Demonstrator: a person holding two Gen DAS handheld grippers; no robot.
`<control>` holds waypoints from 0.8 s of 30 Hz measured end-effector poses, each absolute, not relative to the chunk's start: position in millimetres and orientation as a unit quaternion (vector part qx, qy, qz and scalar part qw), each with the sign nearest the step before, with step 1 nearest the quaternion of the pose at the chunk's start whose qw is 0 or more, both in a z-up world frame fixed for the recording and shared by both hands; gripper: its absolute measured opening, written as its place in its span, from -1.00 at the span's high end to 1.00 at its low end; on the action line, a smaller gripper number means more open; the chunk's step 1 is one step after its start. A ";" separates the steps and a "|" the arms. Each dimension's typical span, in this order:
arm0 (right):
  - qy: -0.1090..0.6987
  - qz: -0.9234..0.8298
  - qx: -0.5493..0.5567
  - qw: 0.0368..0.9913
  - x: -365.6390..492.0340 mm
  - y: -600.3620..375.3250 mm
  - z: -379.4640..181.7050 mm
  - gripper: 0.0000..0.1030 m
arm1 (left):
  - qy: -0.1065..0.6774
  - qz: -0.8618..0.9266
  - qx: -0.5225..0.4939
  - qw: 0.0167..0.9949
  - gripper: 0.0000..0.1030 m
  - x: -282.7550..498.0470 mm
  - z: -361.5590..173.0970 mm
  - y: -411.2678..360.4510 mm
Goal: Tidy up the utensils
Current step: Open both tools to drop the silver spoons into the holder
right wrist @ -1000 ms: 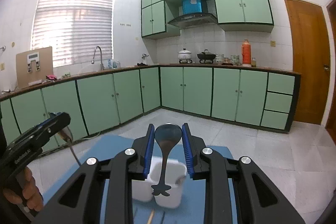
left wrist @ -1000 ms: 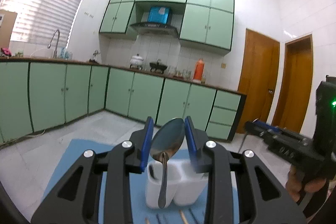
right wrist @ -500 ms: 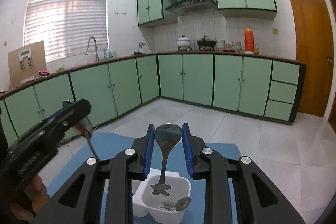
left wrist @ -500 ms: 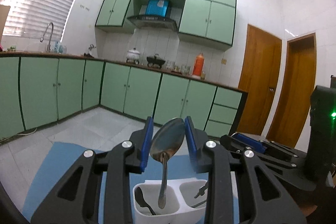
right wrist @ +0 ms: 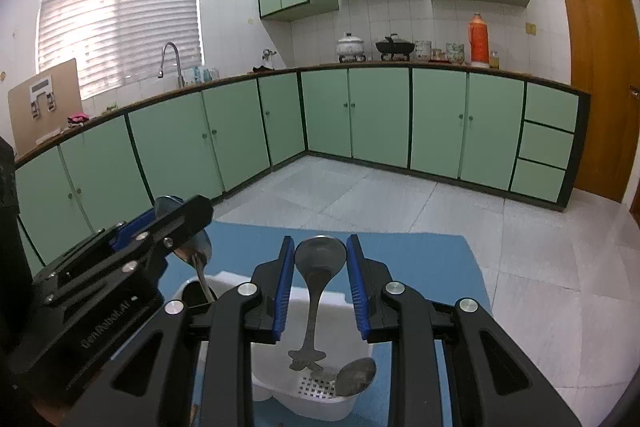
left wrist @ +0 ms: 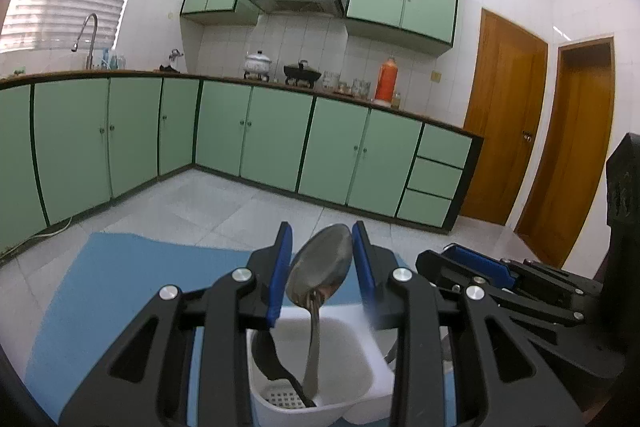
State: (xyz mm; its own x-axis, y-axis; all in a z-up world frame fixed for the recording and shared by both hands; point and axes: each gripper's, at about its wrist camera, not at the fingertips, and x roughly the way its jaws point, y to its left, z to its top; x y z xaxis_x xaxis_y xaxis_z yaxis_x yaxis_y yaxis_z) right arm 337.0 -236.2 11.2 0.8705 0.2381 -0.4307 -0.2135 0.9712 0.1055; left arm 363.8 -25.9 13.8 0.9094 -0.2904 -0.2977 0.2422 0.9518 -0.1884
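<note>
Two polished steel spoons [left wrist: 320, 267] [right wrist: 320, 259], light, stiff, slippery: clamped by bowls in left gripper [left wrist: 322, 259] and right gripper [right wrist: 320, 263], above white plastic caddy [right wrist: 332, 403].

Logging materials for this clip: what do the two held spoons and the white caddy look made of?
Spoon in the left hand-held gripper: polished metal, likely stainless steel, its bowl mirroring the room. Spoon in the right hand-held gripper: duller grey metal, brushed-looking. White caddy: probably moulded plastic, matte, opaque, with a perforated floor.

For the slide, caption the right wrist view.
Right gripper holds a spoon handle-down over the white holder, left gripper alongside.
</note>
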 end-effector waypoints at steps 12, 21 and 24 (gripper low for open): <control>0.256 0.123 0.034 0.958 341.4 -236.8 -9.1 0.48 | 0.206 -0.129 -0.073 0.967 0.41 373.9 -15.5 -18.1; 0.231 0.109 0.041 0.966 325.2 -250.8 5.3 0.32 | 0.204 -0.124 -0.078 0.968 0.03 362.0 -11.1 -8.0; 0.213 0.094 0.049 0.971 314.9 -259.9 15.4 0.06 | 0.192 -0.122 -0.081 0.970 -0.30 352.3 -1.5 -2.5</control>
State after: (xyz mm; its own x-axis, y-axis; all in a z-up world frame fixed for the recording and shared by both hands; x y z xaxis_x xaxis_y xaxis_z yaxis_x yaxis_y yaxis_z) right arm 314.9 -259.9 15.4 0.8916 0.2037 -0.4045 -0.1619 0.9775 0.1353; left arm 352.3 -2.5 -1.5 0.8968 -0.2676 -0.3525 0.2053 0.9572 -0.2042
